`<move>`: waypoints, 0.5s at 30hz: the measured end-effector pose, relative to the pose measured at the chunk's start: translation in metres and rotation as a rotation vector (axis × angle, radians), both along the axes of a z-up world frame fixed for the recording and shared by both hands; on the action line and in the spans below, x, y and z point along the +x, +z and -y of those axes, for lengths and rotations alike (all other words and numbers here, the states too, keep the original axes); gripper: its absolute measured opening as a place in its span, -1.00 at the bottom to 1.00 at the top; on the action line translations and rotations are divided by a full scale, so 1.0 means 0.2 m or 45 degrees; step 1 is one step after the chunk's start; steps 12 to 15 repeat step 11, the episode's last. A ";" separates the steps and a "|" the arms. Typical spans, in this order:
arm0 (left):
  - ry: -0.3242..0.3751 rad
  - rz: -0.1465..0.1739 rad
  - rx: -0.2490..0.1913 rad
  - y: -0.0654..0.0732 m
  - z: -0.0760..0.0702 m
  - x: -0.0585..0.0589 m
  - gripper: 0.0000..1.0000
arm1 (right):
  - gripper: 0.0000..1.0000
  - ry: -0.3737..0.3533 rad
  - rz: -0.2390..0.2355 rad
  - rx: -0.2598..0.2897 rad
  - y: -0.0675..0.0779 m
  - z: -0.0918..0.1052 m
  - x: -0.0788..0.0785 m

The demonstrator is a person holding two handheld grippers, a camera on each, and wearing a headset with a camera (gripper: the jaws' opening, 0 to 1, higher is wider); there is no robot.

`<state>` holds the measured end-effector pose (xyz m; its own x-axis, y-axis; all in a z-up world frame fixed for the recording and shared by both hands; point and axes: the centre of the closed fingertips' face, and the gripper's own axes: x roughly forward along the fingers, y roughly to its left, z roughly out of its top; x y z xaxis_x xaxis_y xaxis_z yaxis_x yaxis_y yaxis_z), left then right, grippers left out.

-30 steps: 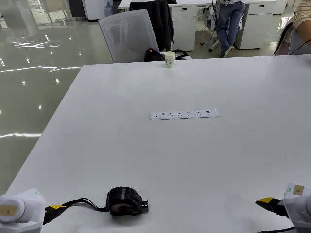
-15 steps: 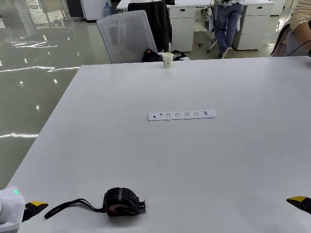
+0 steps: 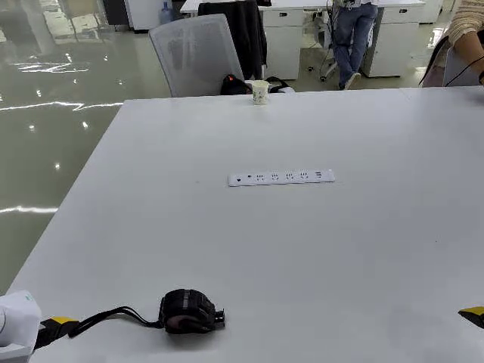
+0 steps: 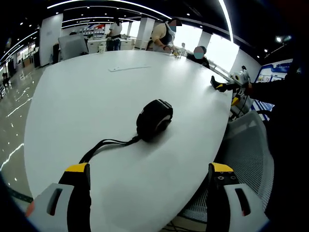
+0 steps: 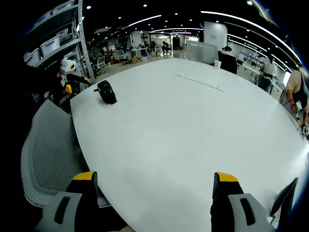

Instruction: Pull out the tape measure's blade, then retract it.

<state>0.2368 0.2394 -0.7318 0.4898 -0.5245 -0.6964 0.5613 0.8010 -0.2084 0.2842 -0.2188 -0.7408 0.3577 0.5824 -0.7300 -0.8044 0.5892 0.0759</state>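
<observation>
A black tape measure (image 3: 189,311) lies near the front edge of the white table (image 3: 302,242), its blade in and its black wrist strap (image 3: 106,318) trailing left. My left gripper (image 3: 57,327) sits at the bottom left corner, open, its yellow tip close to the strap's end. In the left gripper view the tape measure (image 4: 154,118) lies ahead of the left gripper (image 4: 149,169), jaws wide apart, nothing between them. My right gripper (image 3: 473,313) peeks in at the right edge. The right gripper (image 5: 155,177) is open over bare table, with the tape measure (image 5: 106,92) far off.
A white power strip (image 3: 281,178) lies mid-table and a paper cup (image 3: 259,92) stands at the far edge. A grey mesh chair (image 3: 198,54) stands behind the table. People are at the back and far right. A mesh chair (image 5: 46,154) is at the near edge.
Both grippers have drawn back toward the near edge. The left tip came away from the strap; the right one has nearly left the head view. The tape measure has not moved.
</observation>
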 end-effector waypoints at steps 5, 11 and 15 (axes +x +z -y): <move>0.001 0.008 0.028 -0.01 -0.01 0.00 0.98 | 0.98 0.005 -0.003 0.012 0.00 -0.01 -0.01; -0.001 0.013 0.038 -0.02 -0.01 0.00 0.98 | 0.98 0.003 -0.005 0.023 0.02 0.00 -0.01; -0.001 0.013 0.038 -0.02 -0.01 0.00 0.98 | 0.98 0.003 -0.005 0.023 0.02 0.00 -0.01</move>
